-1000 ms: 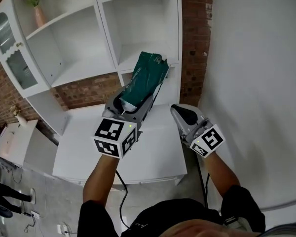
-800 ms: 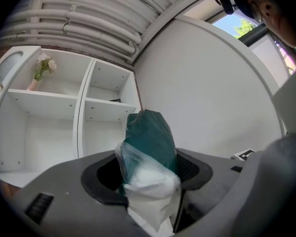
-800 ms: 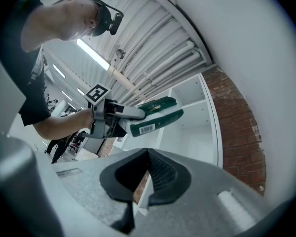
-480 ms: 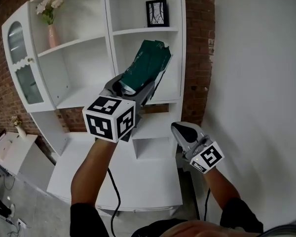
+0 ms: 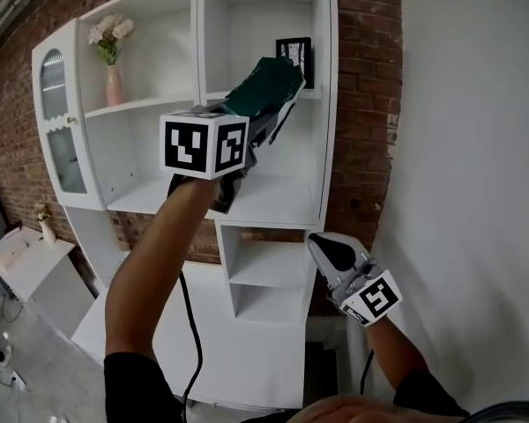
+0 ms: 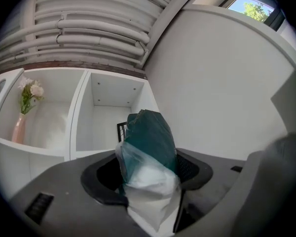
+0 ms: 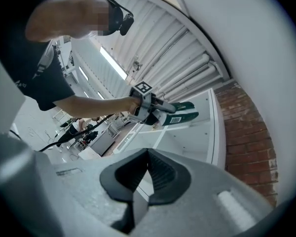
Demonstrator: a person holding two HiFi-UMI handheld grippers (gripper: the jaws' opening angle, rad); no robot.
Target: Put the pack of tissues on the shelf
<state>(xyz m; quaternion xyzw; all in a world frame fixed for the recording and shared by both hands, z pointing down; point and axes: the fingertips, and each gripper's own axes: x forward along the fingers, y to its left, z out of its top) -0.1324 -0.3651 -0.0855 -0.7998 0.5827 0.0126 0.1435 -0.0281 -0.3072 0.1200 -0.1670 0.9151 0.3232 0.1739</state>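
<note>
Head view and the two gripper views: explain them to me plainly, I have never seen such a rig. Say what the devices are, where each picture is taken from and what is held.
There is no robot here. A person holds a hand tool with two jaws in each hand. The head view comes from a camera on the person's head. Each gripper view comes from a camera riding on that tool, looking along its jaws.

The left gripper is held up toward the white shelf unit, its jaws closed on a green pack of tissues. The right gripper hangs lower, with its jaws together and nothing in them.

On the shelves stand a framed picture and a pink vase of flowers. The pack is not yet on a shelf.
</note>
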